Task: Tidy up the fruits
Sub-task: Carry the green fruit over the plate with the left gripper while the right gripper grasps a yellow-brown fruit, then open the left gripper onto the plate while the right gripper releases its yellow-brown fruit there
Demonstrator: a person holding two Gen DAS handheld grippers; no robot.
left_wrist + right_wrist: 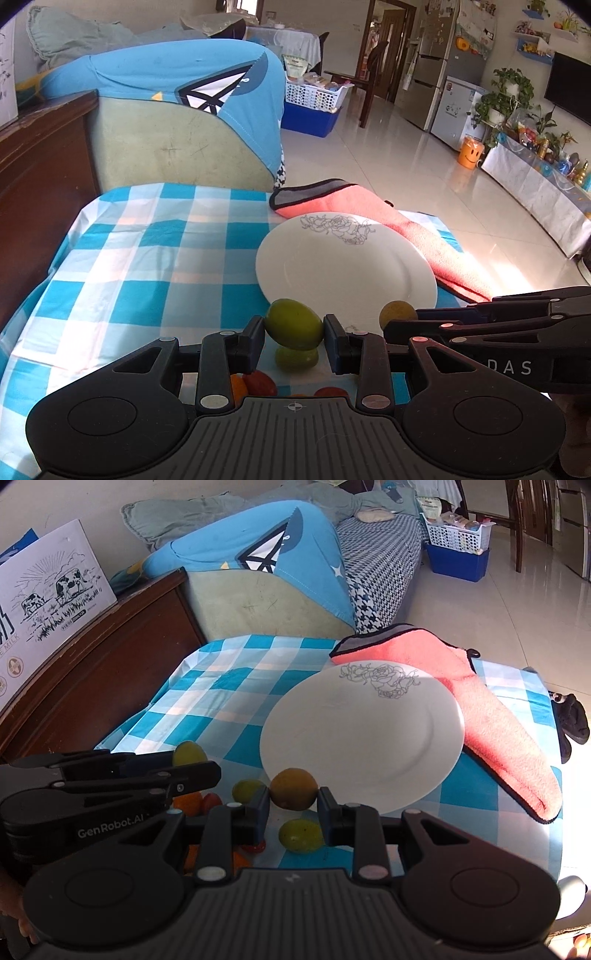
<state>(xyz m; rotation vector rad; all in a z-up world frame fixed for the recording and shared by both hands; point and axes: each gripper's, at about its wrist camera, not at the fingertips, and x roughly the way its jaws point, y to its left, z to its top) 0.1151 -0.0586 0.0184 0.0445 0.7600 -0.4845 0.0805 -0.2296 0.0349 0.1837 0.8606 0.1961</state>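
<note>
Left wrist view: the left gripper [294,341] is clamping a green fruit [294,328] between its two pads, and the fruit is sitting clear of the checked tablecloth [155,266]. A second green fruit [296,357] is lying on the cloth directly beneath the jaws, with red and orange fruits [258,382] closer in, partly hidden by the gripper body. The white plate [345,258] is lying straight ahead of the fingertips, empty, its near rim just beyond the held fruit. To the right, the right gripper [400,320] is reaching in with a yellow-brown fruit [397,314] at its tip. A pink towel [406,236] is lying beyond and right of the plate.

Right wrist view: the right gripper [293,801] is grasping an orange-brown fruit [294,788] squarely between its pads, just short of the plate [369,731] rim ahead. A yellow-green fruit [301,835] is resting on the cloth below the jaws. The left gripper [207,766] is showing at the left, carrying its green fruit [189,753]; more loose fruits [218,797] are lying between the two tools.

Judgement for the step in hand, carrying both fruits to the plate: advance each gripper forward over the rim, keeping the tools apart so that they are not colliding. Lower each fruit toward the flat centre before releasing, since round fruit will likely roll off the sloped rim. Hold the clamp pressure steady until contact.
</note>
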